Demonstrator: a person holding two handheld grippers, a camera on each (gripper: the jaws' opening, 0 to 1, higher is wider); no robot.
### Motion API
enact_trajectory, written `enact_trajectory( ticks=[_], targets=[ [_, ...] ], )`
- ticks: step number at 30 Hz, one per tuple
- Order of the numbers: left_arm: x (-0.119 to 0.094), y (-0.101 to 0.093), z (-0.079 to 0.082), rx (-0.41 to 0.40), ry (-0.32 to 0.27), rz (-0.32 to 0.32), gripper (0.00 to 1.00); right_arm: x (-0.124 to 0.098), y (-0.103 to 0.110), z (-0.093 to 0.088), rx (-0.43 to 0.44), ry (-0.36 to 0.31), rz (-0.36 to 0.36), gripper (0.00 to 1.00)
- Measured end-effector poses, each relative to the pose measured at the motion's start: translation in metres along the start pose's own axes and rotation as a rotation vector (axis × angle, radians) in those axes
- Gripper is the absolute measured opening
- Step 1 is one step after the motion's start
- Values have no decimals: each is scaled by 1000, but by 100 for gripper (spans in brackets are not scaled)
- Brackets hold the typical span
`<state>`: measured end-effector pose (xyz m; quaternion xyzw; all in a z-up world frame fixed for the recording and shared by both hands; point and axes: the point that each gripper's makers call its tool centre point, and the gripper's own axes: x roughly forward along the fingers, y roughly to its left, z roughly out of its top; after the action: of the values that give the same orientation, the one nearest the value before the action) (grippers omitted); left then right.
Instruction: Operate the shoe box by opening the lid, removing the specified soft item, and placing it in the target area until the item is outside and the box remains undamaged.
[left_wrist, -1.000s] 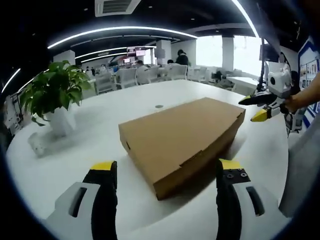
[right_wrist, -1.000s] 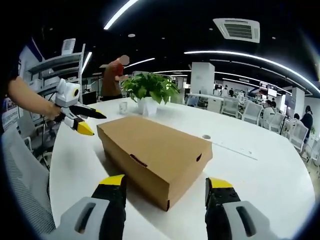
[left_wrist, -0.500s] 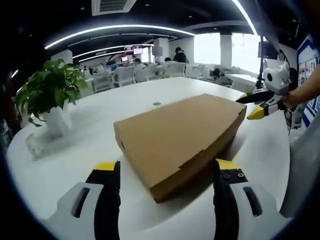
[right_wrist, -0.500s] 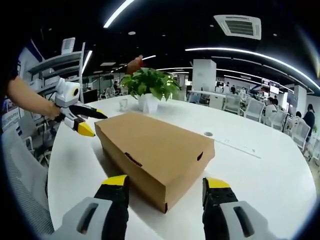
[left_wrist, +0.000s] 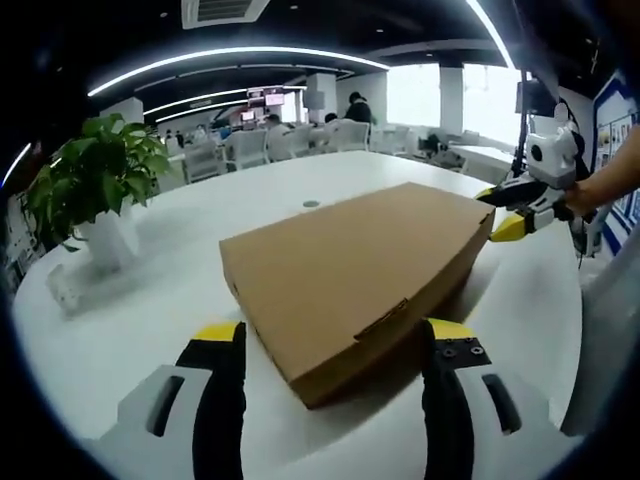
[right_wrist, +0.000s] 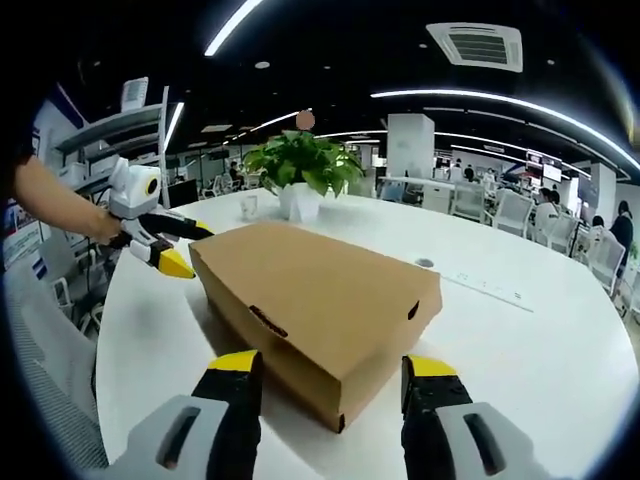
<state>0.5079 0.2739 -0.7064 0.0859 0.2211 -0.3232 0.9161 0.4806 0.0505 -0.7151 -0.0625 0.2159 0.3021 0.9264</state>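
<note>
Left gripper view: we counted one shoe box, lid shut, lying on the white table; one potted plant well off to its side. Our left gripper held its jaws wide, empty, straddling the box's near corner. The right gripper stood at the far corner, jaws parted. Against half a second before, the box sat slightly nearer.

Right gripper view: one box, one plant beyond it. Our right gripper was wide, holding nothing; the left gripper reached the box's far corner. Bare table lay open beside the box.
</note>
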Motion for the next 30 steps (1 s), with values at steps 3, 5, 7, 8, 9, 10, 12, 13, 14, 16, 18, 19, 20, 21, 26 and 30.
enact_trajectory(
  ticks=[3,5,7,8,9,10,12,13,14,16,18,19,20,21,26,30],
  targets=[
    [1,1,0,-4,-1,8,67,2,0,1,7,-1,-1,50],
    [1,2,0,-2,-3,10,67,3,1,1,10,-4,2,50],
    [1,2,0,-1,-5,11,67,5,2,1,7,-1,1,50],
    [1,2,0,-2,-6,13,67,4,2,1,12,-2,1,50],
    [1,2,0,-4,-7,16,66,4,2,1,16,-3,0,50],
    [1,4,0,-4,-7,23,65,5,2,0,17,-3,-1,50],
    [2,3,0,-2,-9,21,65,5,3,0,17,-2,-5,50],
    [1,3,0,-3,-9,21,65,5,3,0,16,-2,-6,50],
    [1,3,0,-2,-10,21,64,5,3,0,18,-2,-7,50],
    [1,3,0,-4,-10,21,64,5,3,0,17,-1,-9,50],
    [1,3,0,-7,-9,22,64,5,3,0,18,0,-9,49],
    [1,2,0,-8,-7,22,64,5,3,0,18,1,-9,49],
    [1,2,0,-9,-7,22,64,5,3,0,19,2,-9,49],
    [1,2,0,-10,-6,22,64,5,3,0,19,3,-9,49],
    [1,3,0,-18,5,18,63,5,3,0,21,6,-10,49],
    [1,2,-1,-23,7,15,63,5,4,0,28,4,-14,49]
  ],
)
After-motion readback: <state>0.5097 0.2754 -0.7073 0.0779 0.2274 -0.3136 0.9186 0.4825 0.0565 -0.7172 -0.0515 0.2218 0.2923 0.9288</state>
